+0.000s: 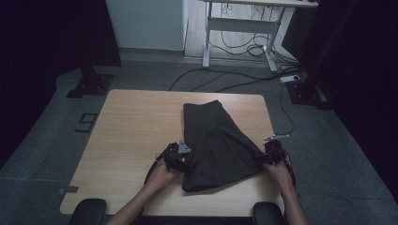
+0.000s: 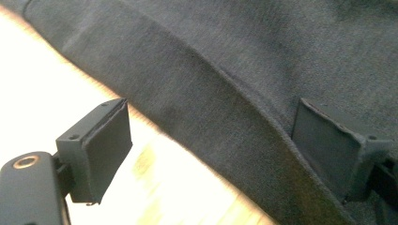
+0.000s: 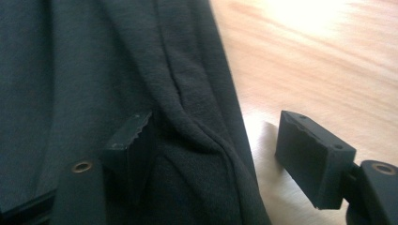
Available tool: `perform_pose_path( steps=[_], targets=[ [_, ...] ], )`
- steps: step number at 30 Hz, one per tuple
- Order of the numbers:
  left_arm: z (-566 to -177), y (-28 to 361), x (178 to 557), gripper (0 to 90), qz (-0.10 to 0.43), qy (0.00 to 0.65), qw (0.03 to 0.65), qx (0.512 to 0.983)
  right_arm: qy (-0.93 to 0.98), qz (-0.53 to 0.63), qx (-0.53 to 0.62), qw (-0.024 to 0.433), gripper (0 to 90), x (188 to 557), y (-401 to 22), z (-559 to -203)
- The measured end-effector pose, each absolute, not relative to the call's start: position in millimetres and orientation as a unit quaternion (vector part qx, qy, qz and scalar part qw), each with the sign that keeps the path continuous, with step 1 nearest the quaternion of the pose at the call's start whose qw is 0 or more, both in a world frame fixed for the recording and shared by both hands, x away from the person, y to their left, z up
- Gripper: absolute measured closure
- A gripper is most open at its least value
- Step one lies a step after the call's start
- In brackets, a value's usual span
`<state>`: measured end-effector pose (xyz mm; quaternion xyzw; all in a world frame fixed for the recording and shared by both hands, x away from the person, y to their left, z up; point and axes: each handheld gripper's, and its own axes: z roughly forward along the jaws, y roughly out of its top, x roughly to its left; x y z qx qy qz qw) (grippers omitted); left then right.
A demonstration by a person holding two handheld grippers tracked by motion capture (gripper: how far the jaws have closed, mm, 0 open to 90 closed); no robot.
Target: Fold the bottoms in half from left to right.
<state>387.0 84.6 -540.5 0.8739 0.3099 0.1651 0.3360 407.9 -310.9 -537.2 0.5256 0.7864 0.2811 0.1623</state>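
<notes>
Getting ready to grab the dark skirt by its two sides.

The skirt lies flat on my table. My left gripper and right gripper sit wide apart over its edges; next I think both must squeeze together.

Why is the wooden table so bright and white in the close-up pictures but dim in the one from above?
High view: dim room, so the light wooden table looks soft tan and the dark grey cloth garment nearly black. Left gripper view: the table glares to white and the near wood is blurred. Right gripper view: a bright glare patch up top, wood grain soft.
</notes>
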Motion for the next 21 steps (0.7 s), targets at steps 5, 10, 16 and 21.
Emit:
perform_pose_path(
  steps=[5,10,16,21],
  targets=[
    [-539,101,390,11.6,0.169,0.325,0.328,0.871,0.801,0.279,0.506,0.158,29.1,395,-298,-536],
    [-538,126,393,11.6,0.173,0.341,0.316,0.868,0.817,0.282,0.479,0.153,29.7,379,-275,-536],
    [-537,150,396,11.7,0.178,0.36,0.311,0.862,0.834,0.288,0.448,0.143,31.1,362,-248,-536],
    [-521,153,403,9.7,0.191,0.34,0.3,0.871,0.854,0.267,0.416,0.16,30.5,362,-236,-519]
  ],
)
